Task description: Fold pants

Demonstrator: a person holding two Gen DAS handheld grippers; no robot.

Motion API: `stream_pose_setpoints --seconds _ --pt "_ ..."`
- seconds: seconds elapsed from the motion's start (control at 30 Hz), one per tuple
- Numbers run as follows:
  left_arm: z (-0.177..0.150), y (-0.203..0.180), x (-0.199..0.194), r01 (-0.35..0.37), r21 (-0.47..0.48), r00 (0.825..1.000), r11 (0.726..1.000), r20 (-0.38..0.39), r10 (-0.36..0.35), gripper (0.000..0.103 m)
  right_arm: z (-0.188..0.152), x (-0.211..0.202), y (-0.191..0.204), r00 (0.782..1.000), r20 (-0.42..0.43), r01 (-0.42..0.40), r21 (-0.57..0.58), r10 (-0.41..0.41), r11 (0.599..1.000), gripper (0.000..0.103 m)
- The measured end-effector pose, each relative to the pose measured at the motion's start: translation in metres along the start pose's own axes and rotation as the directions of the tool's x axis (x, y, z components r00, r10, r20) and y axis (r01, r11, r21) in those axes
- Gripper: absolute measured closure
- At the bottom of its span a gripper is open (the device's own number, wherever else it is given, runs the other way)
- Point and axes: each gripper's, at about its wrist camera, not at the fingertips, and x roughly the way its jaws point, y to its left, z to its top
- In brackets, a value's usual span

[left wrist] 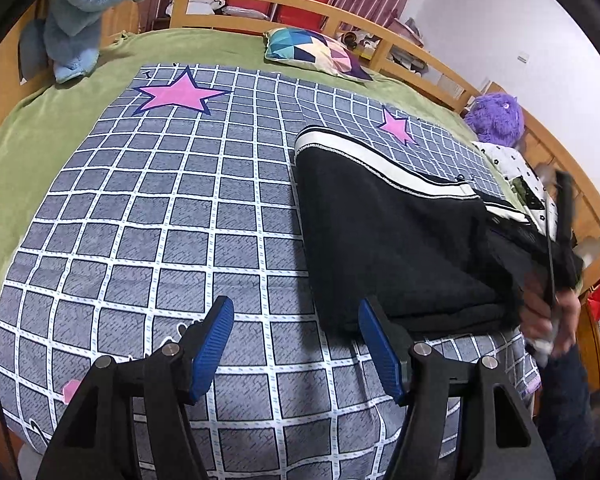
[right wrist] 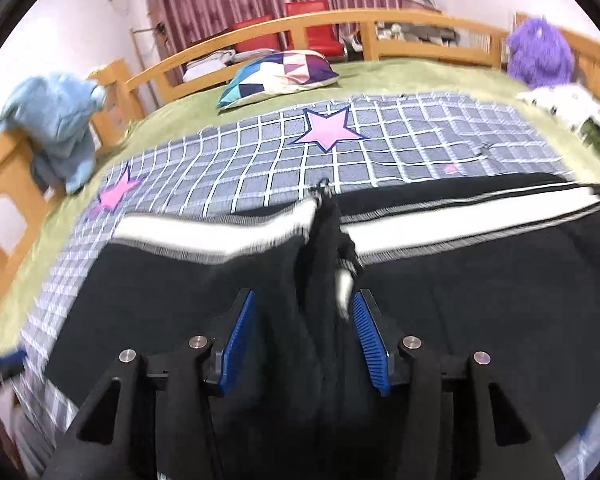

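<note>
Two tongs over a bed (left wrist: 40, 128) covered by a grey checked sheet (left wrist: 160, 208) with pink stars. Left tongs (left wrist: 296, 344) spread apart at the lower middle of the left view, above bare sheet, nothing between the blue pads (left wrist: 212, 352), just left of the near edge of the black pants (left wrist: 388, 240). Pants lying on the sheet at the right of that view, white side stripe (left wrist: 380, 160) running along the far edge. Right tongs (right wrist: 302, 340) partly spread at the lower centre of the right view, with a raised ridge of black pants fabric between the pads (right wrist: 238, 344); contact with either pad impossible to tell through blur. Patterned pillow (right wrist: 280, 74) at upper centre, blue plush (right wrist: 56, 124) at upper left, purple plush (right wrist: 540, 52) at upper right.
</note>
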Motion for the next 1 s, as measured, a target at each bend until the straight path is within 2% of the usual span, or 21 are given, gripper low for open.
stream_pose_setpoints --seconds 0.03,0.07,0.1,0.13,0.2,0.23,0.27,0.33,0.43,0.5,0.57,0.63,0.7,0.77,0.83,0.9,0.97,1.0 --pt "0.002 0.000 0.002 -0.004 -0.001 1.000 1.000 -0.003 0.004 0.040 0.009 0.019 -0.002 0.999 -0.040 -0.016 0.013 0.017 1.000 0.063" --pt "0.004 0.000 0.002 -0.006 -0.002 1.000 1.000 -0.002 0.006 0.040 0.014 0.036 -0.002 0.996 -0.088 -0.017 0.017 0.018 1.000 0.092" --pt "0.006 0.000 0.003 -0.010 -0.001 1.000 1.000 -0.001 0.010 0.040 0.021 0.051 -0.001 0.990 -0.138 -0.006 -0.004 0.005 1.000 0.092" --pt "0.008 -0.001 0.004 -0.013 0.002 1.000 1.000 0.000 0.013 0.040 0.026 0.052 -0.004 0.994 -0.114 -0.002 -0.016 0.000 1.000 0.092" --pt "0.010 -0.001 0.005 -0.012 0.000 1.000 1.000 0.008 0.012 0.040 0.032 0.033 -0.018 0.999 -0.005 -0.045 0.054 0.045 0.998 0.091" --pt "0.011 -0.002 0.006 -0.004 -0.007 1.000 1.000 0.010 0.004 0.040 0.029 0.028 -0.026 0.998 0.009 -0.060 0.101 0.060 0.993 0.090" --pt "0.012 -0.003 0.009 0.013 -0.016 1.000 1.000 0.008 -0.013 0.040 0.025 0.030 -0.028 0.999 -0.010 -0.052 0.116 0.054 0.992 0.088" --pt "0.015 -0.008 0.018 0.052 -0.029 0.999 0.998 -0.010 -0.053 0.040 0.008 0.046 -0.018 0.995 -0.105 0.004 0.034 0.000 0.999 0.084" --pt "0.014 -0.018 0.028 0.047 -0.011 0.998 0.999 -0.033 -0.048 0.040 -0.013 0.037 -0.005 0.991 -0.118 0.053 -0.080 -0.062 0.995 0.072" --pt "0.008 -0.022 0.028 0.065 0.019 0.997 0.998 -0.048 -0.064 0.040 -0.017 0.021 -0.010 0.991 -0.122 0.054 -0.052 -0.060 0.997 0.060" --pt "-0.003 -0.028 0.025 0.076 0.086 0.995 0.993 -0.071 -0.070 0.040 -0.025 0.001 -0.016 0.993 -0.118 0.022 -0.008 -0.022 1.000 0.054" --pt "-0.019 -0.037 0.022 0.046 0.181 0.996 0.982 -0.077 -0.033 0.040 -0.039 -0.017 -0.021 0.994 -0.113 0.015 0.004 -0.015 1.000 0.053" --pt "-0.030 -0.043 0.025 -0.013 0.222 0.997 0.975 -0.068 0.029 0.040 -0.051 -0.027 -0.025 0.993 -0.114 0.007 0.023 -0.005 1.000 0.053" --pt "-0.031 -0.046 0.031 -0.022 0.213 0.997 0.977 -0.072 0.038 0.040 -0.061 -0.026 -0.024 0.993 -0.118 0.006 0.051 0.000 0.999 0.053" --pt "-0.029 -0.047 0.039 -0.013 0.179 0.997 0.984 -0.066 0.025 0.040 -0.072 -0.035 -0.024 0.996 -0.087 0.010 0.057 -0.005 0.998 0.053" --pt "-0.029 -0.049 0.053 -0.035 0.170 0.994 0.985 -0.093 0.052 0.040 -0.075 -0.039 -0.023 0.998 -0.071 0.006 0.078 -0.001 0.997 0.053" --pt "-0.030 -0.051 0.059 -0.056 0.180 0.993 0.982 -0.091 0.073 0.040 -0.079 -0.043 -0.023 0.997 -0.071 -0.032 0.117 0.040 0.993 0.053" --pt "-0.030 -0.054 0.060 -0.077 0.181 0.994 0.980 -0.060 0.089 0.040 -0.080 -0.043 -0.022 0.996 -0.072 -0.051 0.135 0.061 0.990 0.053"
